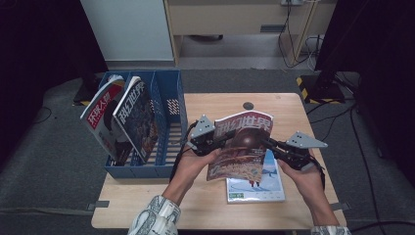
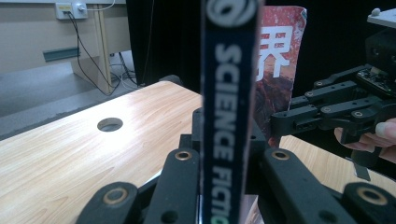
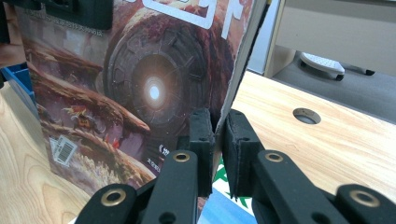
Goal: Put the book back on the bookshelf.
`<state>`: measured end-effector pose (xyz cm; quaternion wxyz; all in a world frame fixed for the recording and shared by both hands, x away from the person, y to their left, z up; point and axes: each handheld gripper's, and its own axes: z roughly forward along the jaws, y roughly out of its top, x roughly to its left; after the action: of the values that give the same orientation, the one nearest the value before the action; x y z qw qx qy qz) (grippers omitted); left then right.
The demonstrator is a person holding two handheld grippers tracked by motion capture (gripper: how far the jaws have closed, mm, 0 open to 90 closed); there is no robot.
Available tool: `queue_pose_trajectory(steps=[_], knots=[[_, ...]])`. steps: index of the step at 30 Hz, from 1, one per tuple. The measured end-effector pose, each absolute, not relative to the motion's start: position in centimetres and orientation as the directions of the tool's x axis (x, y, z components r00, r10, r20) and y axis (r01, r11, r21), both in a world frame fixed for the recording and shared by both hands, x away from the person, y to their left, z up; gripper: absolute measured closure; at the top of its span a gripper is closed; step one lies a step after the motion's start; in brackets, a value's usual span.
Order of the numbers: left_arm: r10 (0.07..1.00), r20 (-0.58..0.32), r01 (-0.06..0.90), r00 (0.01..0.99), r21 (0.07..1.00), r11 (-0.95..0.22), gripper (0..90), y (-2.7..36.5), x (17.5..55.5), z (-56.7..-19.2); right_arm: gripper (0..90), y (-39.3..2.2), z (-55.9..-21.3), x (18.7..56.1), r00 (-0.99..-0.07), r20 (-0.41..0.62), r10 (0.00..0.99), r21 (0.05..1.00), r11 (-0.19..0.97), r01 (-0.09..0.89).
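A science-fiction magazine (image 1: 242, 147) with a reddish-brown cover stands upright above the middle of the wooden table (image 1: 215, 200), held from both sides. My left gripper (image 1: 221, 139) is shut on its left edge; in the left gripper view the dark spine (image 2: 229, 93) rises between the jaws (image 2: 224, 144). My right gripper (image 1: 268, 143) is shut on the opposite edge, its pads (image 3: 201, 135) pinching the cover (image 3: 140, 84) near the bottom. The right gripper (image 2: 299, 116) also appears in the left gripper view.
A second magazine (image 1: 259, 188) lies flat on the table under the lifted one. A blue file rack (image 1: 169, 98) at the table's left edge holds two leaning magazines (image 1: 100, 112) (image 1: 139, 115). A cable hole (image 1: 248, 105) sits near the far edge.
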<state>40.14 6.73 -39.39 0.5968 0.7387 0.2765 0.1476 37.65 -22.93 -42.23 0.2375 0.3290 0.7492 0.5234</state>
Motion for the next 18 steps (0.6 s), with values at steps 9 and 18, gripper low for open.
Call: queue_pose_trajectory(steps=[9,18], knots=[[0.584,-0.111,0.221,0.804,0.968,-0.119,80.7,6.81,40.12,-39.23,82.8,-22.78,-41.82,37.49,-0.67,-0.028,0.742,0.944,0.239,0.226],[0.576,-0.106,0.197,0.811,0.975,-0.098,79.9,6.91,39.94,-38.74,82.7,-22.72,-41.62,37.39,-0.67,-0.044,0.741,0.946,0.246,0.21]])
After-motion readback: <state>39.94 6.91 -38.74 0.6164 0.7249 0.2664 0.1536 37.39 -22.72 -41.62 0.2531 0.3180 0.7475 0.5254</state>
